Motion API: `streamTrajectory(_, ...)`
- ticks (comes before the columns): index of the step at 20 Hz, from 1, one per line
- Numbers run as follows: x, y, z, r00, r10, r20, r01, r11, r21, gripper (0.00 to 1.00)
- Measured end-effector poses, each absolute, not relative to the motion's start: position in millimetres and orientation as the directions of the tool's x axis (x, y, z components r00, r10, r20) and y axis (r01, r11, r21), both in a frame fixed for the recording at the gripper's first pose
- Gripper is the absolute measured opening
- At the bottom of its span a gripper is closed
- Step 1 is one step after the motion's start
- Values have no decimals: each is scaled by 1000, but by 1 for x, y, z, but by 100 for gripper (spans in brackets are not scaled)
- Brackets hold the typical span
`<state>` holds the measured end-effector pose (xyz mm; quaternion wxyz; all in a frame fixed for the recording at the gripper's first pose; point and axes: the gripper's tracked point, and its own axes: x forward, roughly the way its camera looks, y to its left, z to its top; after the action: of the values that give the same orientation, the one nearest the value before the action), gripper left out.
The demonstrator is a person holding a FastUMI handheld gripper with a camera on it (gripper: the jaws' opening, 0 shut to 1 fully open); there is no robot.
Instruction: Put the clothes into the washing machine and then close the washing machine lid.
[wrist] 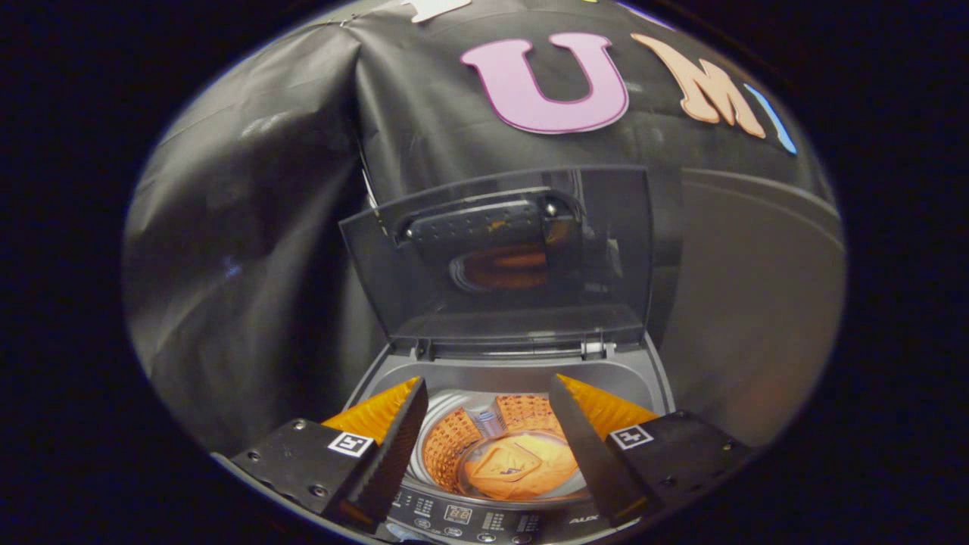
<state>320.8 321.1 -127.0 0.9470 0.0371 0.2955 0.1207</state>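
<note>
Gripper view: jaws (484, 424) spread wide, nothing held between them, poised above the washing machine (651, 378); control panel (469, 518) just below the fingertips; drum (454, 446) visible in the gap between the fingers, perforated wall lit orange; clothes (518, 465) lie crumpled at the drum's bottom, apart from both fingers; lid (500, 257) stands upright beyond the fingers, hinged at the machine's far edge, transparent, reflecting the drum's glow; dark cloth wall (250, 227) behind the lid.
</note>
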Motion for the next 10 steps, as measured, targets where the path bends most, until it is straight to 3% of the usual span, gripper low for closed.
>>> streamTrajectory(10, 369, 338, -38, 865, 214, -455, -187, 977, 105, 97)
